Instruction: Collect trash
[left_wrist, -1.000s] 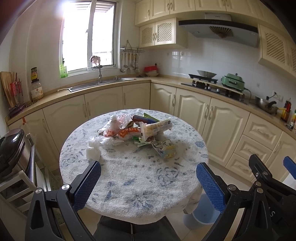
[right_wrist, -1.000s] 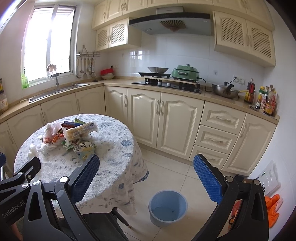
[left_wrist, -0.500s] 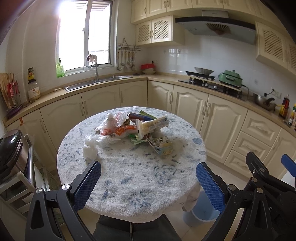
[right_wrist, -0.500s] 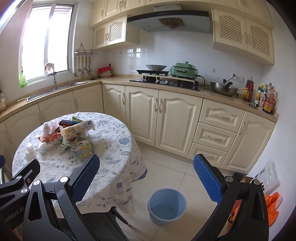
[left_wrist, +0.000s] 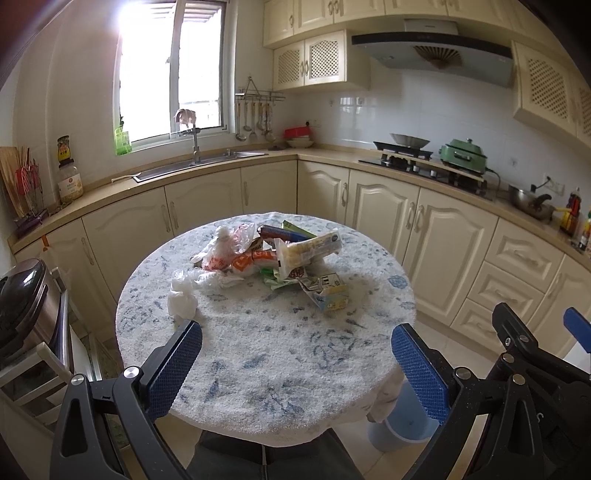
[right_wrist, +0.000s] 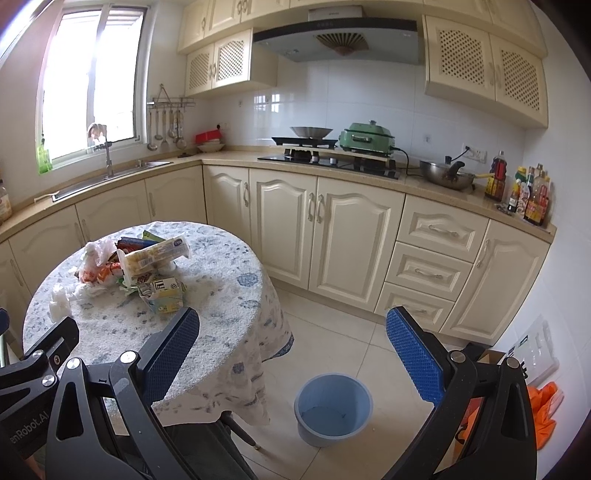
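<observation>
A heap of trash (left_wrist: 266, 256) lies on the round table (left_wrist: 258, 350) with a blue-patterned cloth: wrappers, a yellow snack packet (left_wrist: 310, 249), a crushed carton (left_wrist: 328, 293) and a crumpled white tissue (left_wrist: 183, 299). The heap also shows in the right wrist view (right_wrist: 133, 266). A light blue bin (right_wrist: 332, 408) stands on the floor right of the table. My left gripper (left_wrist: 295, 362) is open and empty over the table's near edge. My right gripper (right_wrist: 291, 350) is open and empty, right of the table and above the bin.
Cream kitchen cabinets (right_wrist: 332, 229) curve around behind the table, with a sink (left_wrist: 199, 166) and a stove (right_wrist: 325, 155) on the counter. A steel pedal bin (left_wrist: 26, 295) stands at the left. Orange gloves (right_wrist: 543, 410) lie on the floor at the right.
Both grippers have drifted slightly, so the table and bin shift a little in view. Both stay open. The trash has not moved.
</observation>
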